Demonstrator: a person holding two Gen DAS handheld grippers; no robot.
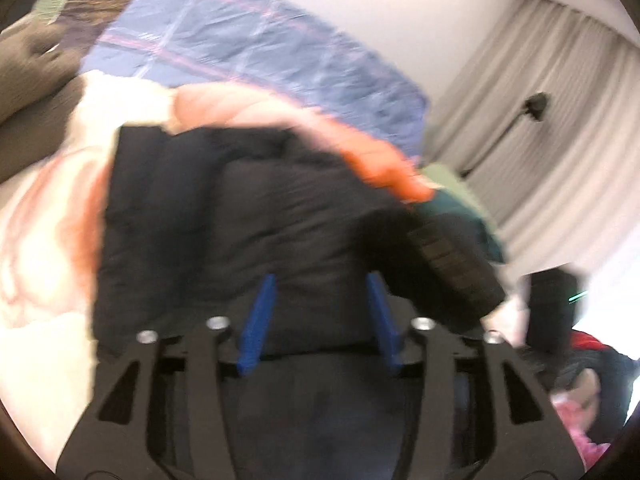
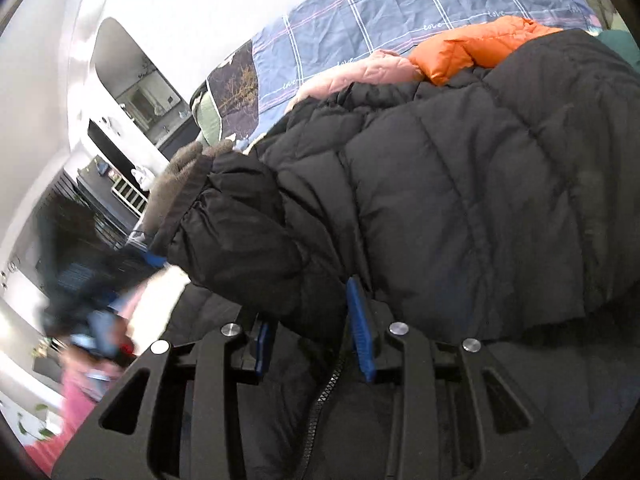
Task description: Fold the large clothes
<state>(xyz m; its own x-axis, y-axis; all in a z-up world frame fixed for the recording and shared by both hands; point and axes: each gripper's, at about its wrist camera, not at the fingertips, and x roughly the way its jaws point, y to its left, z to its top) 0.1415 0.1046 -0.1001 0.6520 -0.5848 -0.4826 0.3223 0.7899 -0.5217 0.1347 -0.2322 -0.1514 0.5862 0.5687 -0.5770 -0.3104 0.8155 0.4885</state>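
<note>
Nearest, the left gripper (image 1: 322, 320) has its jaws apart over the black quilted puffer jacket (image 1: 240, 220), pressing on nothing. The right gripper (image 2: 316, 344) stands with jaws parted around a zipper edge, unclamped. The jacket lies bunched on the bed, atop orange and pink padded coats (image 2: 472, 48); folding looks barely begun. Beyond, the blue checked bedspread (image 2: 380, 12) offers open room.

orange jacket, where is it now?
On the bed: the orange jacket lies behind the black puffer jacket, beside a pink garment, on the blue checked bedspread.
</note>
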